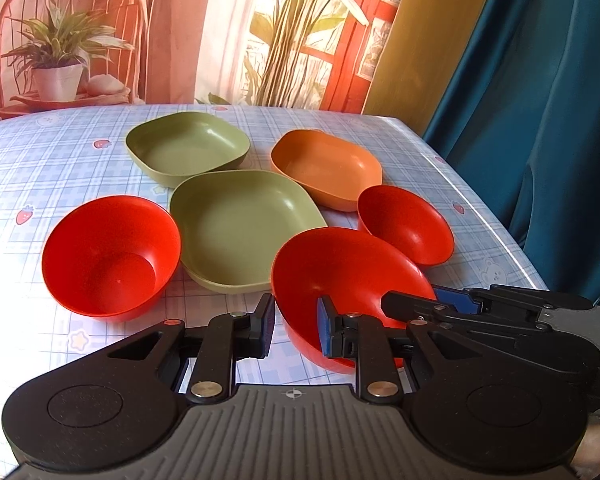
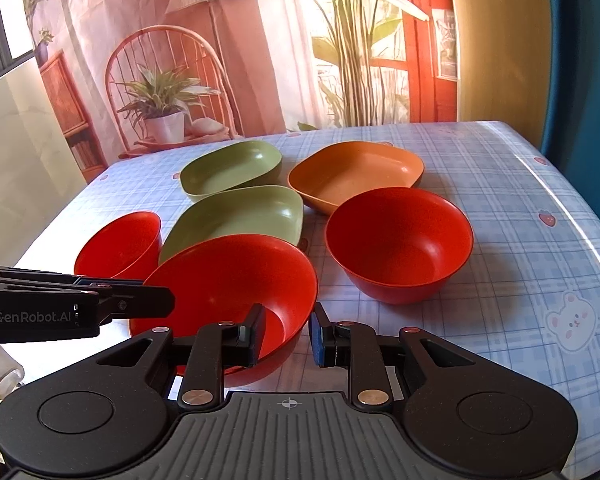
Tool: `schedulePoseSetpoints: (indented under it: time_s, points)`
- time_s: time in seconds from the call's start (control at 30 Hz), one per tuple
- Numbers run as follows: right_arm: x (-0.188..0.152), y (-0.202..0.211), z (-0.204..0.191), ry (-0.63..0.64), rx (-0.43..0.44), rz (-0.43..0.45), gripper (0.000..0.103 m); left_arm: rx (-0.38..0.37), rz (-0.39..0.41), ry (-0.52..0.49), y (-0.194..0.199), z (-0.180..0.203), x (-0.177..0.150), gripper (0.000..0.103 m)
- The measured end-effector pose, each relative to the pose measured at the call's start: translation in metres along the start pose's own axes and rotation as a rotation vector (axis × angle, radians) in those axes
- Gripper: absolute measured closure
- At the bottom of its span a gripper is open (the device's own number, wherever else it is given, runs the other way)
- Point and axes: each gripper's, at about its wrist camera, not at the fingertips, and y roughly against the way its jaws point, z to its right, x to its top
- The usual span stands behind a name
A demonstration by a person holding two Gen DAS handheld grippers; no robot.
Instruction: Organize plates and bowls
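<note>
A red bowl [image 1: 348, 272] [image 2: 228, 276] is nearest to me, tilted a little, and both grippers grip it. My left gripper [image 1: 296, 330] [image 2: 140, 292] is shut on its left rim, one pad inside and one outside the wall. My right gripper [image 2: 288, 332] [image 1: 436, 300] is shut on its right rim in the same way. Two more red bowls [image 1: 108, 256] [image 1: 404, 224] stand on either side of it. Behind them lie two green square plates [image 1: 240, 228] [image 1: 184, 144] and an orange square plate [image 1: 328, 164].
The dishes sit on a table with a blue checked cloth [image 1: 40, 160]; its right edge [image 1: 480, 208] runs close to the smaller red bowl. A blue curtain [image 1: 540, 120] hangs on the right, a printed backdrop [image 1: 100, 40] behind.
</note>
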Motion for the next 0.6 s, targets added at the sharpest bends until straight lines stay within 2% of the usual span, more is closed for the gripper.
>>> schedulePoseSetpoints:
  time_s: [0.27, 0.6]
  points:
    - [0.018, 0.006, -0.015, 0.033, 0.018, 0.009, 0.081, 0.005, 0.071, 0.013, 0.022, -0.007, 0.005, 0.079]
    - [0.046, -0.001, -0.046, 0.096, 0.057, 0.02, 0.081, 0.039, 0.134, 0.079, 0.041, -0.029, 0.009, 0.079]
